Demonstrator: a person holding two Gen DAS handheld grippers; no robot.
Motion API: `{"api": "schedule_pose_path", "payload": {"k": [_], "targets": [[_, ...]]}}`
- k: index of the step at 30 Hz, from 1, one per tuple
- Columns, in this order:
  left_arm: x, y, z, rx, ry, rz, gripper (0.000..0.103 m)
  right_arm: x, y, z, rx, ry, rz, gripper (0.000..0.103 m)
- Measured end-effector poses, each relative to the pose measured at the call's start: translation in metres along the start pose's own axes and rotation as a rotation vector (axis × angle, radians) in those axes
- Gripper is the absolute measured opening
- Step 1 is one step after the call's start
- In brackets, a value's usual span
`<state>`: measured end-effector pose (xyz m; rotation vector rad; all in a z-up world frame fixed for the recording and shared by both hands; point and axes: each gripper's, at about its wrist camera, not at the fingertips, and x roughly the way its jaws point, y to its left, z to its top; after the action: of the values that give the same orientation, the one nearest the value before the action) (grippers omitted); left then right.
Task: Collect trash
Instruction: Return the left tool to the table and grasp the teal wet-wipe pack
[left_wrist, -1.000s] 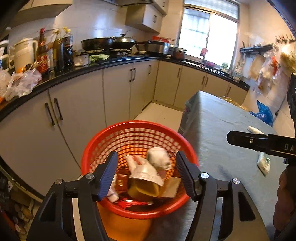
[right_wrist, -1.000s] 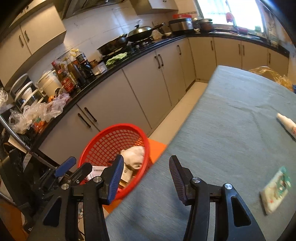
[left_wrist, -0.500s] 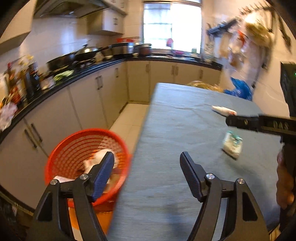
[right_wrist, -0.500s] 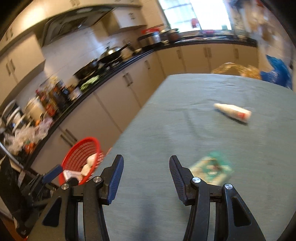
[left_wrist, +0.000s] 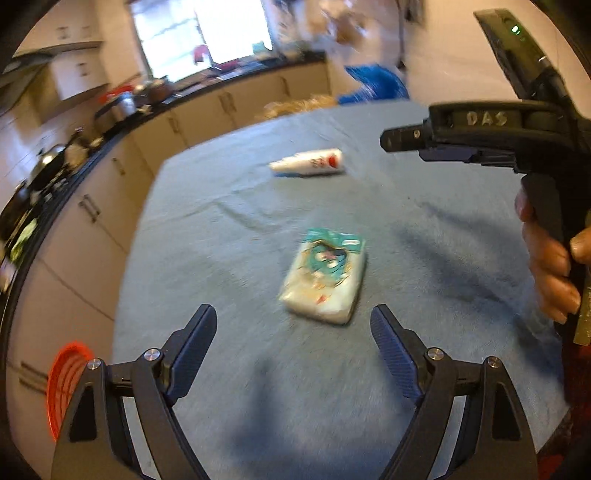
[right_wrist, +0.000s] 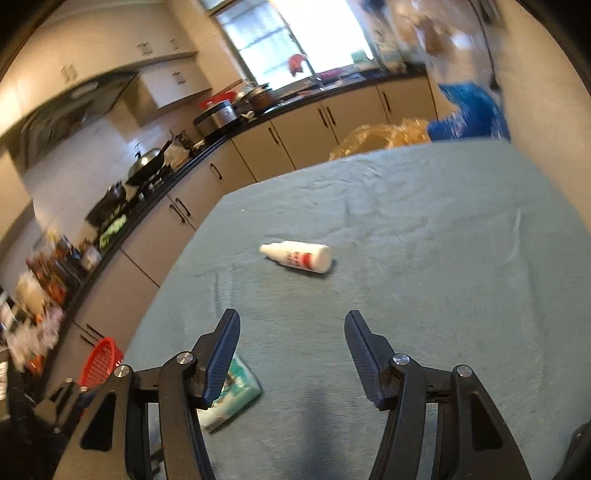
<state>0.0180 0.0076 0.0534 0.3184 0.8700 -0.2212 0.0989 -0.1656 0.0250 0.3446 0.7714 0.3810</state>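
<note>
With my left gripper (left_wrist: 291, 332) and right gripper (right_wrist: 291, 341) both just opening and empty, I judge the tissue pack (left_wrist: 325, 275) lying flat on the surface (left_wrist: 424, 236) soft and light, best pinched across its narrow sides.

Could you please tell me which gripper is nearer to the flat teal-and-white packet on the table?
Left. The left gripper is open directly before the flat teal-and-white packet; the right gripper, also open, points past it.
</note>
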Motion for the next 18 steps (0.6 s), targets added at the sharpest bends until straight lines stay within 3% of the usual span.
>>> {"api": "schedule_pose_path", "payload": {"k": [10,12,16,18], "targets": [[0.065,-0.006,0.029,0.047,0.119,-0.07,0.084,-0.008,-0.017,-0.001,0.081,-0.01,0.03,0.063],[0.072,-0.009,0.028,0.036,0.119,-0.068,0.078,-0.01,-0.019,-0.001,0.086,-0.016,0.027,0.063],[0.071,0.0,0.024,-0.053,0.101,-0.129,0.051,-0.011,-0.019,-0.001,0.089,-0.02,0.028,0.063],[0.069,0.0,0.02,-0.076,0.082,-0.131,0.047,-0.009,-0.019,-0.001,0.085,-0.017,0.029,0.063]]}}
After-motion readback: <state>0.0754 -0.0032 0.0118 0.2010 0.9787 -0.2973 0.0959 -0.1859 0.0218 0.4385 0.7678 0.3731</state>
